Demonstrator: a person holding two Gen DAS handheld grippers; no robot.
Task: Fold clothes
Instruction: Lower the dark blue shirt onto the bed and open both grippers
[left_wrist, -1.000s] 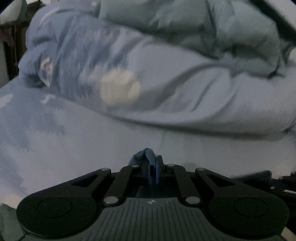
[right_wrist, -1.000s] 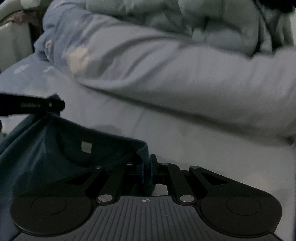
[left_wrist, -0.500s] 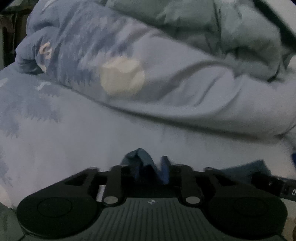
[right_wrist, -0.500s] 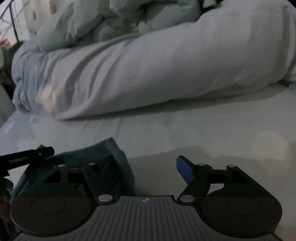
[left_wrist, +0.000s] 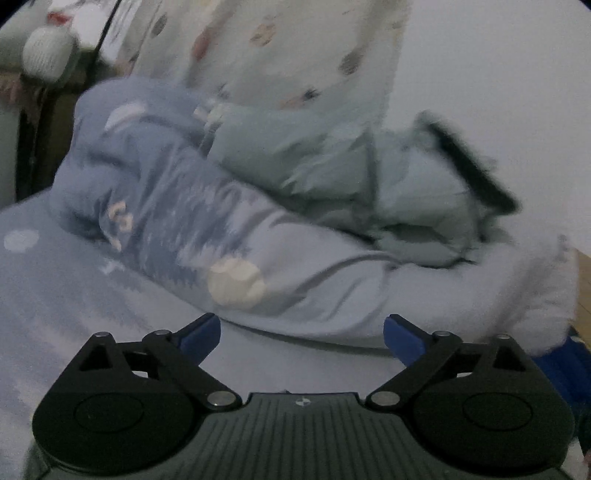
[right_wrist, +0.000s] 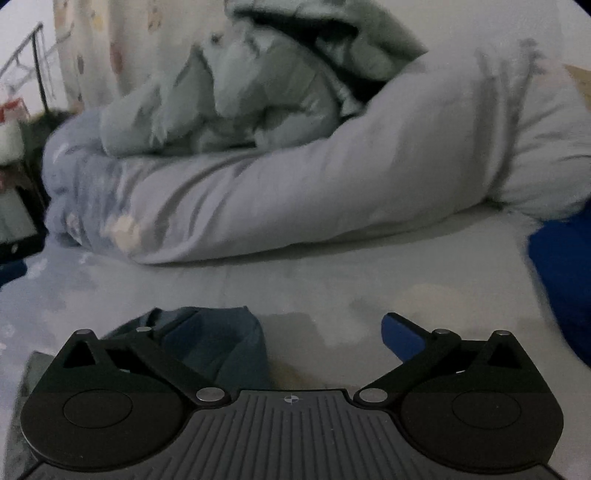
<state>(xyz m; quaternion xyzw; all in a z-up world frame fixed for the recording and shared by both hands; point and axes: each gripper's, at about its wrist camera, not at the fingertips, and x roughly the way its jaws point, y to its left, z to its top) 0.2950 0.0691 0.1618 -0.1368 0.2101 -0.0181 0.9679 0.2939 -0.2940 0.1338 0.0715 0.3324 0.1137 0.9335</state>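
A dark blue garment lies crumpled on the pale bed sheet, low and left of centre in the right wrist view. My right gripper hangs above it, jaws opening wide. The garment shows behind its left finger and no pad presses on it. The right blue pad is bare. In the left wrist view my left gripper is also opening wide, with only sheet between its blue pads. The garment does not show in that view.
A long rolled pale blue duvet lies across the bed ahead, with a grey-green quilted cover piled on it. A patterned curtain hangs behind. Something bright blue sits at the bed's right side.
Both grippers went from shut on the dark blue garment to wide open. They rose and tilted up from the sheet. The garment dropped onto the bed.
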